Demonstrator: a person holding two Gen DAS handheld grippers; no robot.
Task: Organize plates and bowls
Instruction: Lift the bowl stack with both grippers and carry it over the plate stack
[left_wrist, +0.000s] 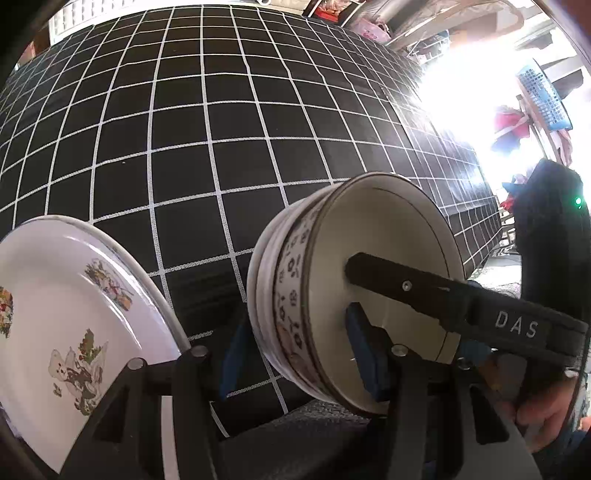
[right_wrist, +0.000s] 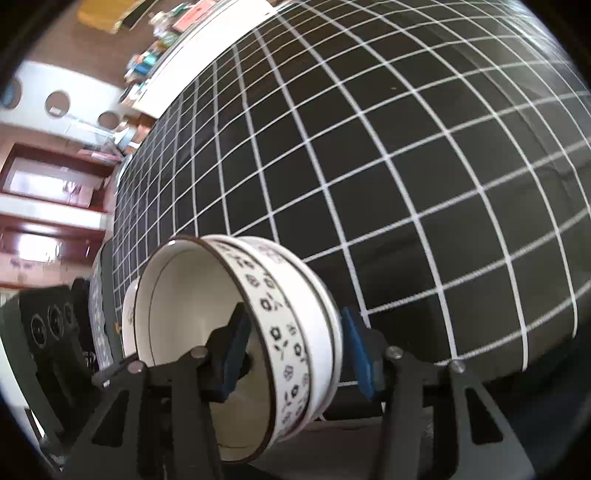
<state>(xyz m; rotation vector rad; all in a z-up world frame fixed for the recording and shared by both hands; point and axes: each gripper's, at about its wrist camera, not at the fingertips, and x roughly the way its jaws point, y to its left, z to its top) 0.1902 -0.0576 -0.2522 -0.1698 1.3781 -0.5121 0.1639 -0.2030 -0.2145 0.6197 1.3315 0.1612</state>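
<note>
A stack of white bowls with black flower bands (left_wrist: 295, 295) sits on the black grid tablecloth (left_wrist: 221, 129). My left gripper (left_wrist: 295, 354) straddles the near wall of the stack, one blue pad inside, one outside, with gaps showing. My right gripper (right_wrist: 295, 350) straddles the same stack (right_wrist: 280, 332) from the opposite side, its pads also apart from the wall. The right gripper's finger (left_wrist: 424, 291) reaches into the top bowl in the left wrist view. A white plate with teddy-bear prints (left_wrist: 66, 317) lies left of the stack.
The tablecloth (right_wrist: 369, 147) stretches far beyond the bowls. The table's right edge (left_wrist: 480, 206) drops off near bright window glare. Shelves and clutter (right_wrist: 155, 55) lie past the far left edge. A dark device with dials (right_wrist: 51, 325) stands at the left.
</note>
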